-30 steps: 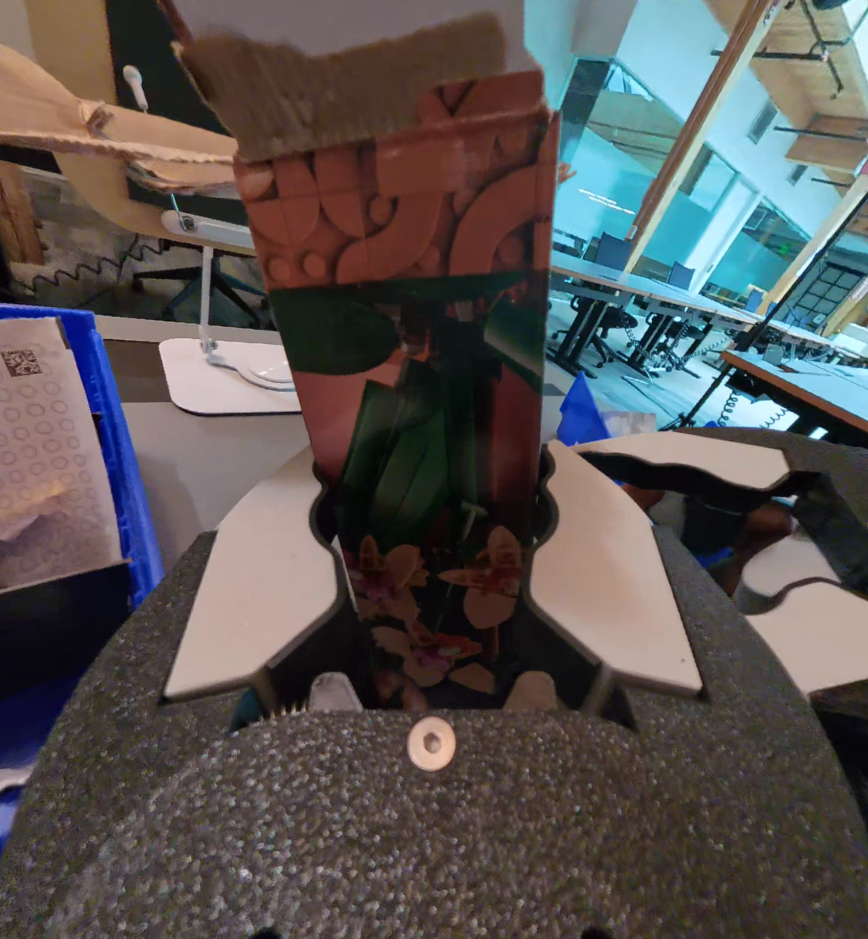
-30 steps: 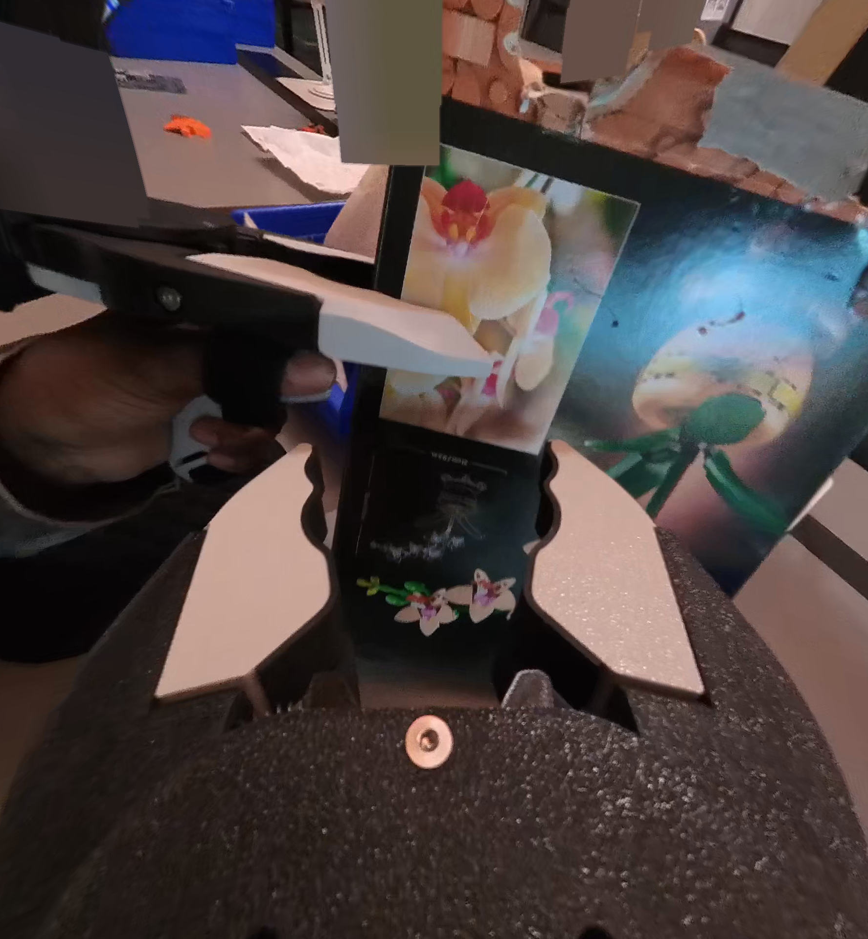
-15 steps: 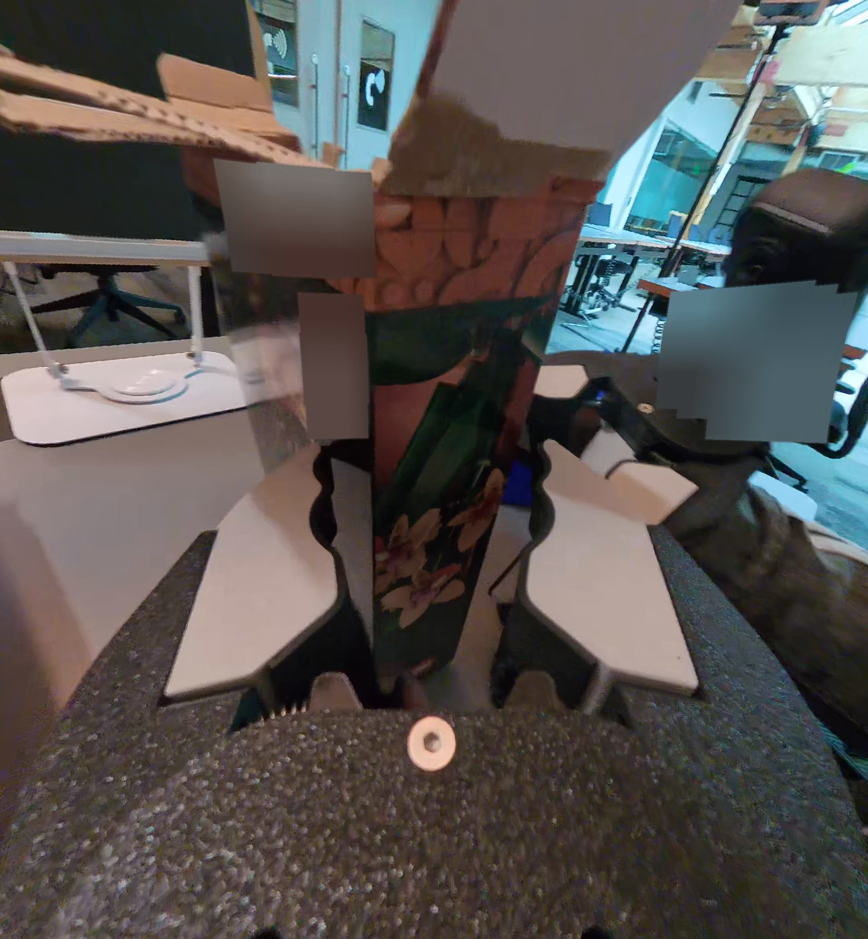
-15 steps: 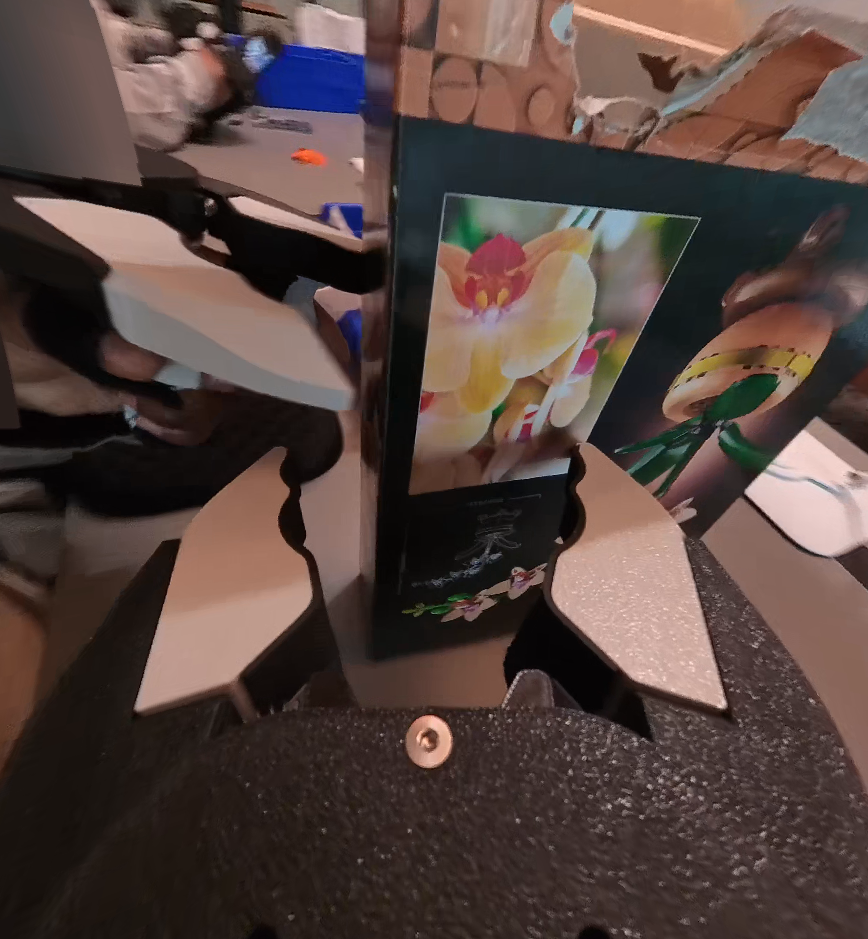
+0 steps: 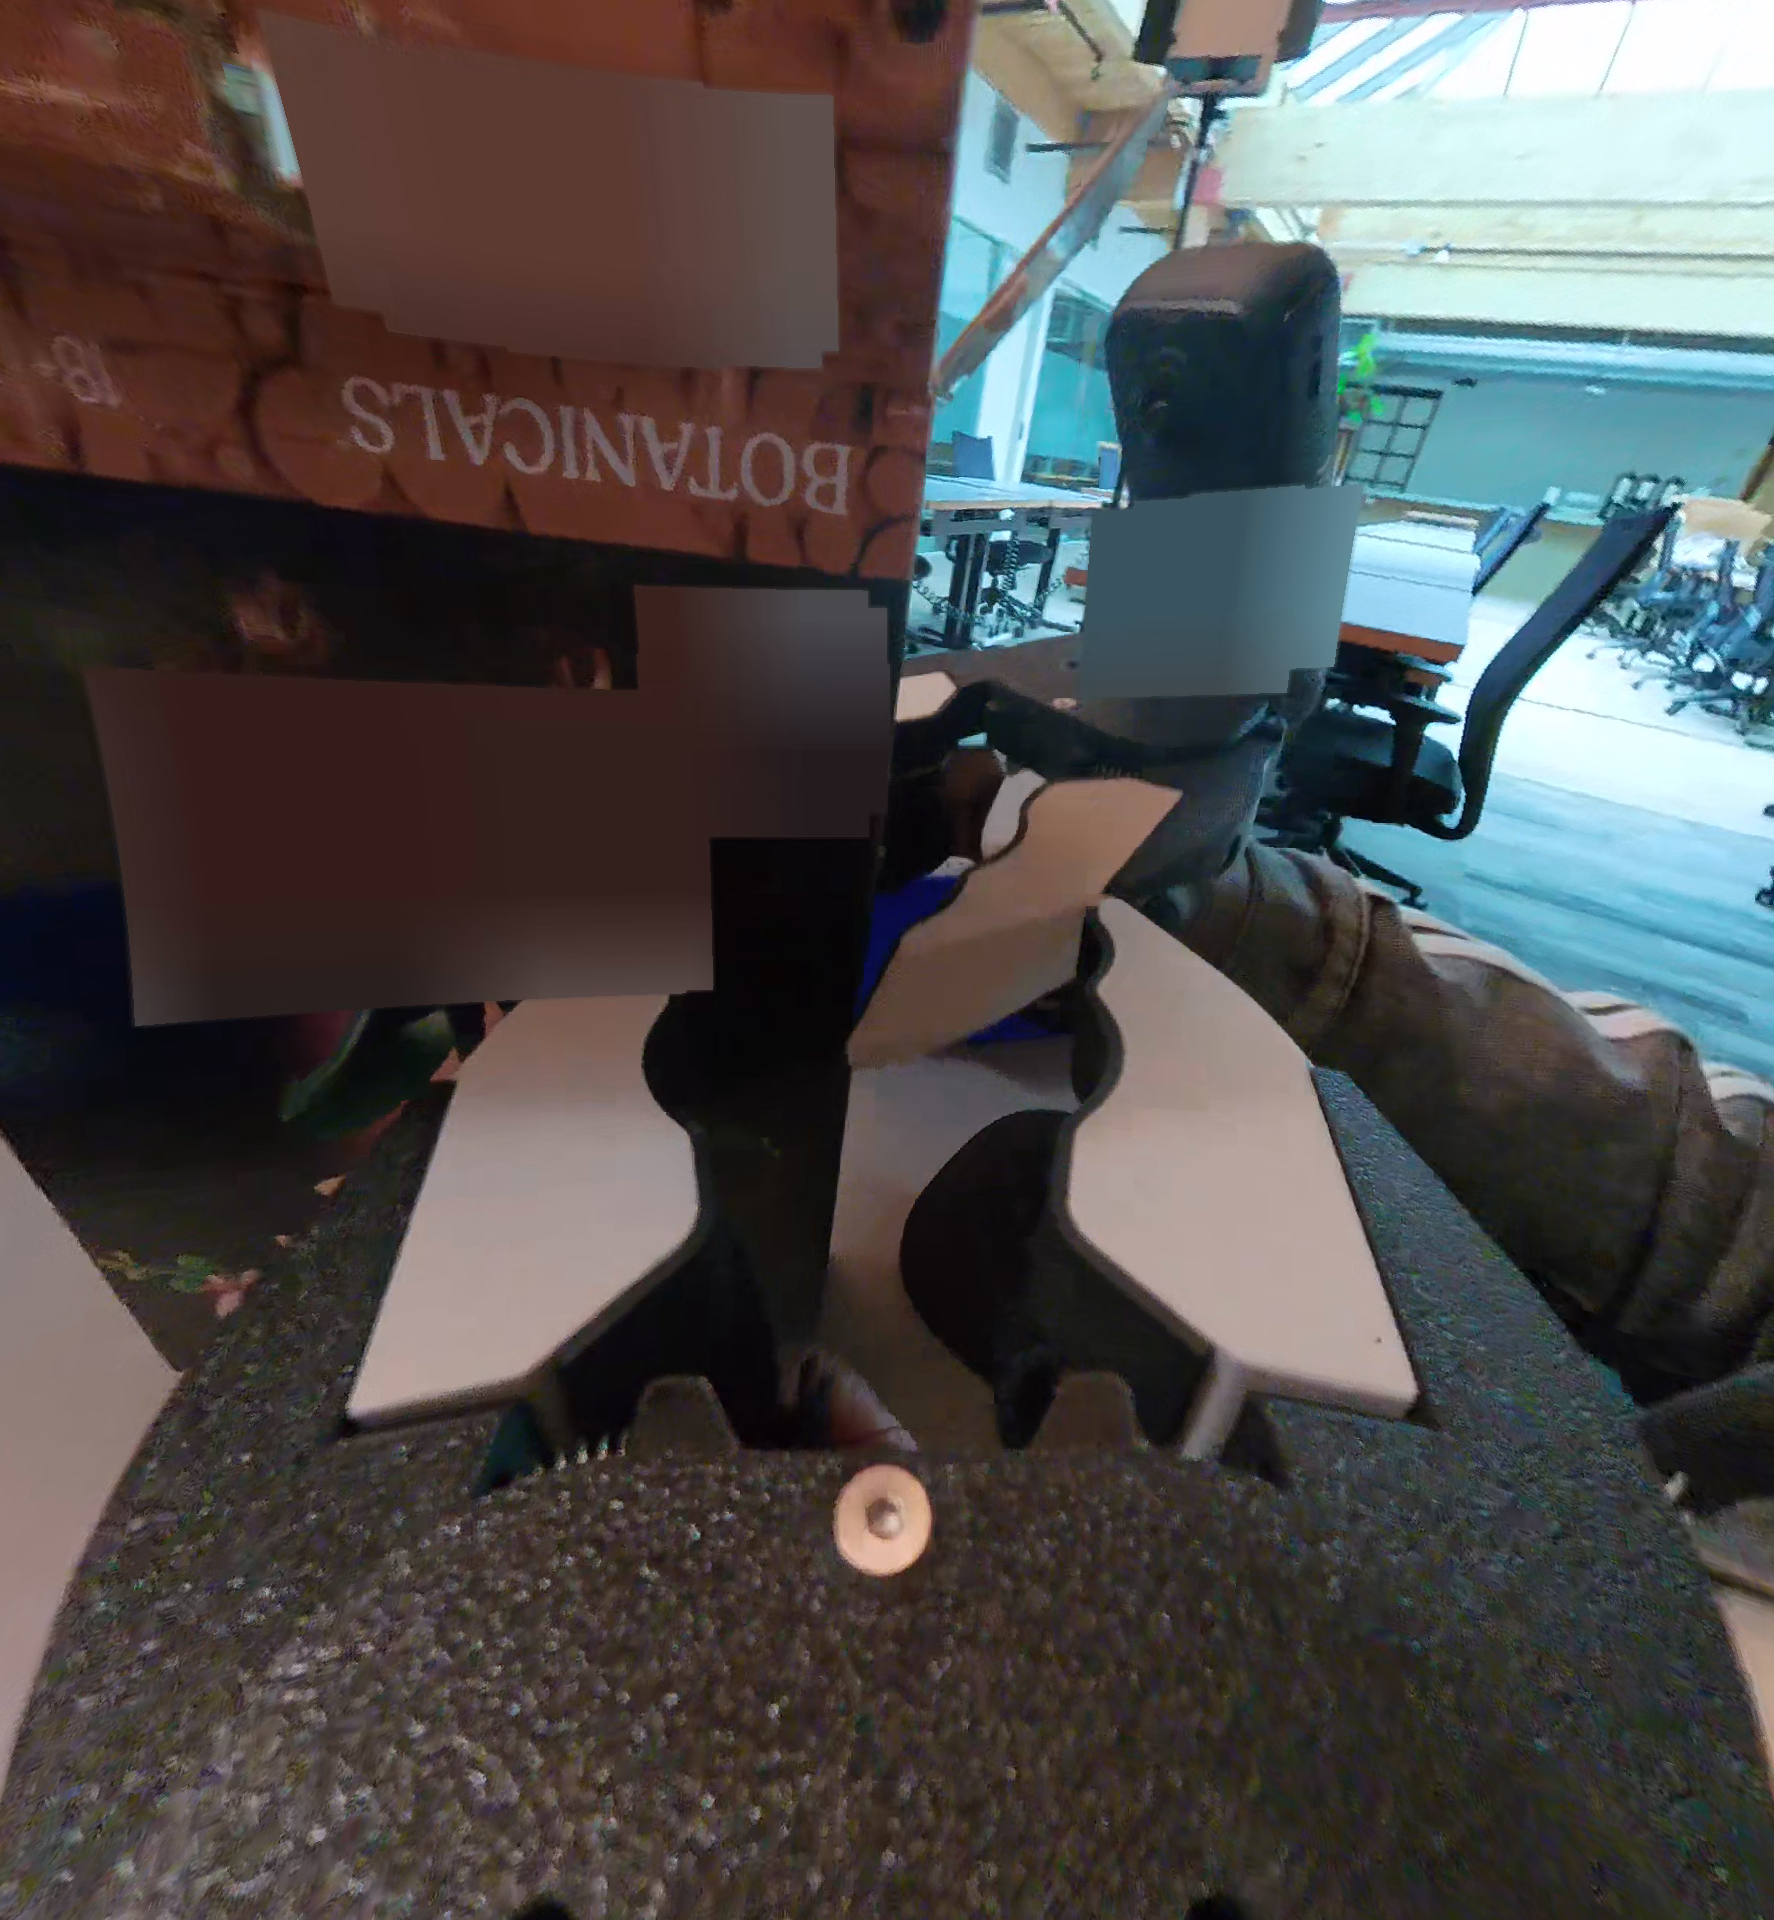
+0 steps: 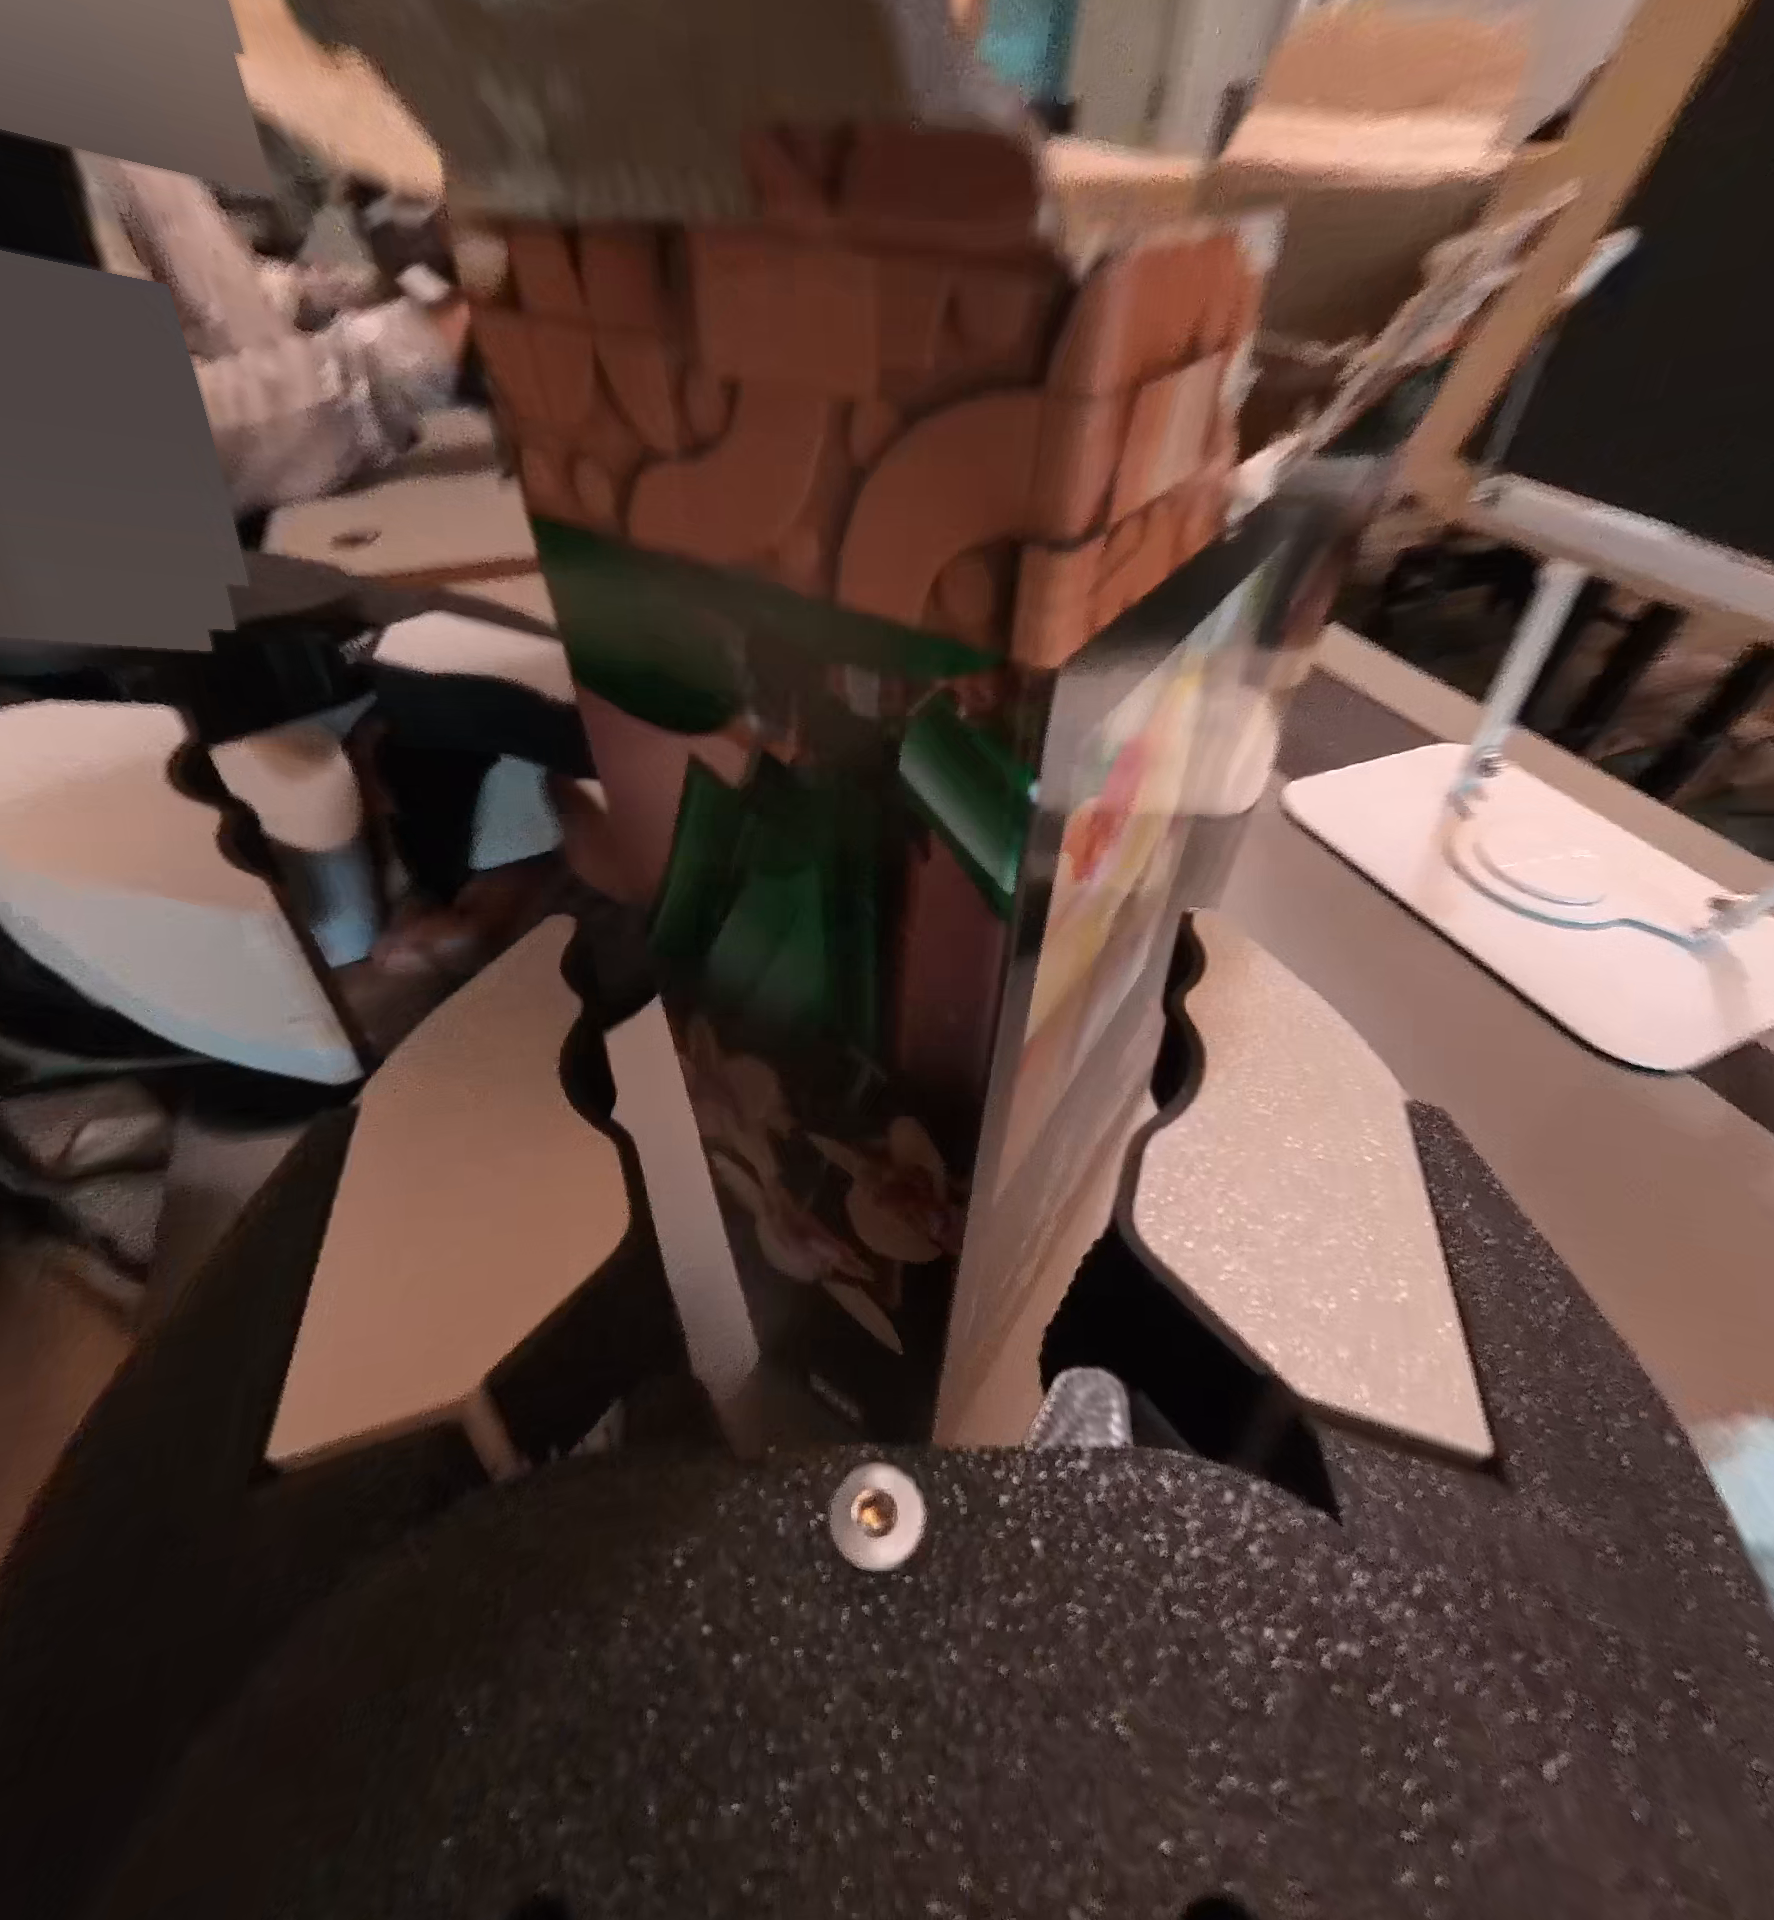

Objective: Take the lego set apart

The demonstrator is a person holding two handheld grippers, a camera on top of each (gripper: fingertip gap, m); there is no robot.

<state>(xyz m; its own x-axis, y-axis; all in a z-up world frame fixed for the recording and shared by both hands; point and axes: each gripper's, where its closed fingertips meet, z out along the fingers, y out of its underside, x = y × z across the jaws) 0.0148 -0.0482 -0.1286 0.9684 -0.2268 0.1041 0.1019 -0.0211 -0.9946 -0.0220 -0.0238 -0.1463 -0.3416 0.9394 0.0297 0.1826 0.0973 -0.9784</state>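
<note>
The lego set box (image 5: 135, 416), printed with orchids and a terracotta band, stands upside down on the table with its torn end up. My left gripper (image 5: 872, 1049) is open. One dark corner edge of the box lies between its fingers against the left one, with a gap on the right. My right gripper (image 6: 883, 997) is open around another corner of the box (image 6: 810, 831), with table showing beside its left finger. Each gripper shows in the other's view: the right one beyond the box (image 5: 1018, 894), the left one at the left (image 6: 135, 883).
The grey table (image 6: 1485, 1195) carries a white flat stand base with metal rods (image 6: 1558, 914) at the right. A person's sleeve (image 5: 1485, 1091) reaches in from the right. Office chairs (image 5: 1402, 769) and desks stand farther back. The right wrist view is blurred.
Both grippers have swung around the box, from facing its narrow sides to facing its corners. The right jaws have widened. The box no longer fills either gripper's gap.
</note>
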